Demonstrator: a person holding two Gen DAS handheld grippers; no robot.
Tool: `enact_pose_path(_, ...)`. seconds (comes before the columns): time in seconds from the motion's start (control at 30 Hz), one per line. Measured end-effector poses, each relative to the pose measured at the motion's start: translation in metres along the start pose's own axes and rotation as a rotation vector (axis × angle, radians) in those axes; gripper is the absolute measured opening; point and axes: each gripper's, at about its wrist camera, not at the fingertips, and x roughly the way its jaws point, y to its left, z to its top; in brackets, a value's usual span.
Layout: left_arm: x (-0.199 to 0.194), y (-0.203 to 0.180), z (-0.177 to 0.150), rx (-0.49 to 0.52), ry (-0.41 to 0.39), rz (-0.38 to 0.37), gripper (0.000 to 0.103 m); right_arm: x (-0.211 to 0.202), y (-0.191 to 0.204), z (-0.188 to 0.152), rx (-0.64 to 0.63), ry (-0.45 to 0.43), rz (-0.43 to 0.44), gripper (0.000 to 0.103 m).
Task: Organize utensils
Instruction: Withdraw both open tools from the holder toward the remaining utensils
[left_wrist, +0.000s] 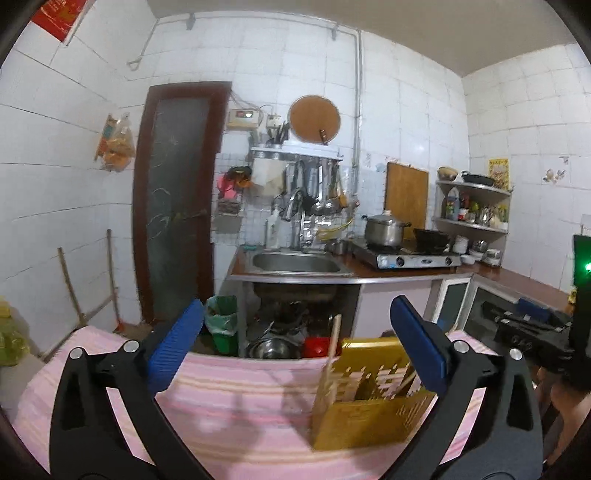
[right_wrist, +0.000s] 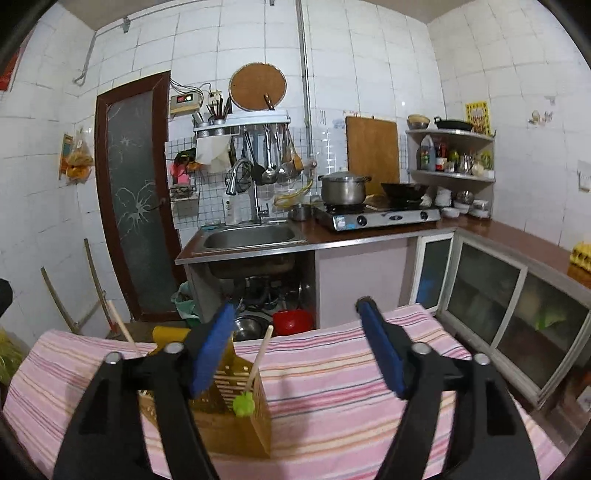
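The yellow utensil holder (left_wrist: 373, 398) is standing upright on the pink striped cloth (left_wrist: 240, 402), toward the far edge of the table. Pale wooden chopsticks (left_wrist: 334, 343) are leaning inside it, their ends sticking up above its slotted wall. From my right side the same yellow utensil holder (right_wrist: 236, 413) is showing a stick with a green blob (right_wrist: 243, 404) at its lower end, resting in the near compartment and tilting up to the right, while another chopstick (right_wrist: 123, 326) is poking up further left.

My left gripper (left_wrist: 295, 343) is spreading its blue pads wide, gripping nothing; the holder is sitting just inside its right finger (left_wrist: 417, 347), though I cannot tell whether the two are touching. My right gripper (right_wrist: 297, 343) is also gaping, holding nothing, with its left finger (right_wrist: 212, 350) overlapping the holder's rim and its other finger hanging over bare cloth (right_wrist: 332, 376).

Beyond the table, a steel sink (right_wrist: 251, 236) is sitting in the counter, with a red bowl (right_wrist: 291, 321) and metal basins stacked beneath it. A lidded pot (right_wrist: 343, 188) and a dark wok (right_wrist: 404, 190) are sitting on the gas stove (right_wrist: 384, 216). Ladles are hanging from a rack above the tap, and a wooden cutting board (right_wrist: 373, 155) is leaning against the tiled wall.
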Motion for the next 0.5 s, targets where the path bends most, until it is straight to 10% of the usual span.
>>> enact_pose_path(0.5,-0.038,0.056,-0.070,0.020,0.150,0.228,0.098,-0.050,0.005,-0.086,-0.090,0.131,-0.048,0.094)
